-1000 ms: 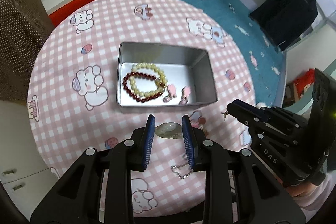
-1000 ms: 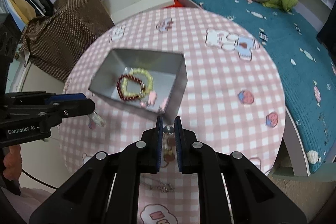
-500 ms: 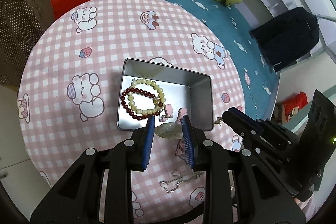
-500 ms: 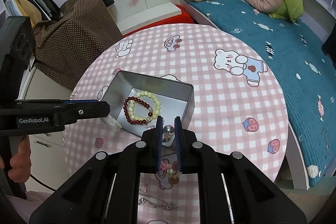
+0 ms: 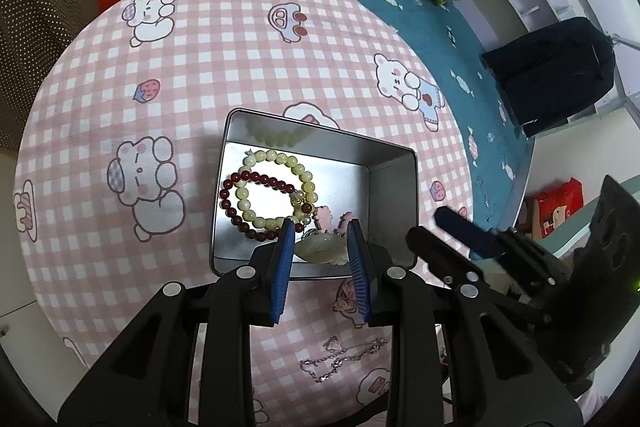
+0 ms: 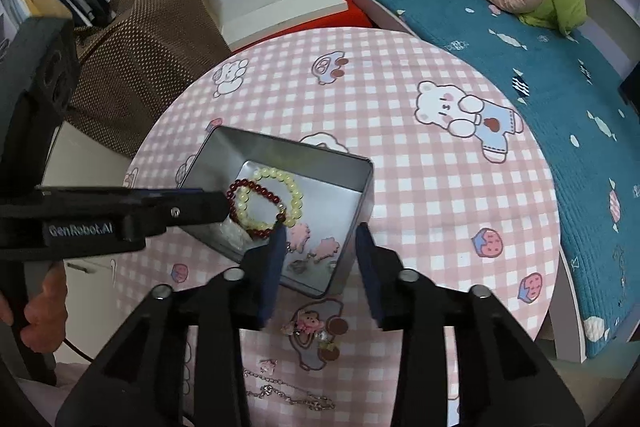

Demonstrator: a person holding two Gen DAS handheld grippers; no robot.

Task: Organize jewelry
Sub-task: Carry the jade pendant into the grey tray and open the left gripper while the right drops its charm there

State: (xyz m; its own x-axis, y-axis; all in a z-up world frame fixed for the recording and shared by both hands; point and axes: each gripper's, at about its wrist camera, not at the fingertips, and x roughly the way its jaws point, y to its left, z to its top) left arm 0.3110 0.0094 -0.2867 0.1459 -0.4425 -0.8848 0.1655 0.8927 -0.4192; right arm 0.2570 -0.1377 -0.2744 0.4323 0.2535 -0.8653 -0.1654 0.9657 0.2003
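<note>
Item: pale jade pendant (image 5: 322,248), small, light, hard and glossy, likely slippery and chip-prone; best pinched across its broad flat faces. Location: gripped in the left claw (image 5: 320,247) over the near edge of the metal tin (image 5: 396,163). The tin on the checked bench (image 5: 224,75) holds two bead bracelets (image 5: 268,195). The right claw (image 6: 320,247) has just been opening, nothing between its pads. A silver chain (image 6: 288,399) lies loose on the bench: limp, tangle-prone, lift mid-length.

Left claw (image 5: 320,247) clamped, right claw (image 6: 320,247) parted
</note>
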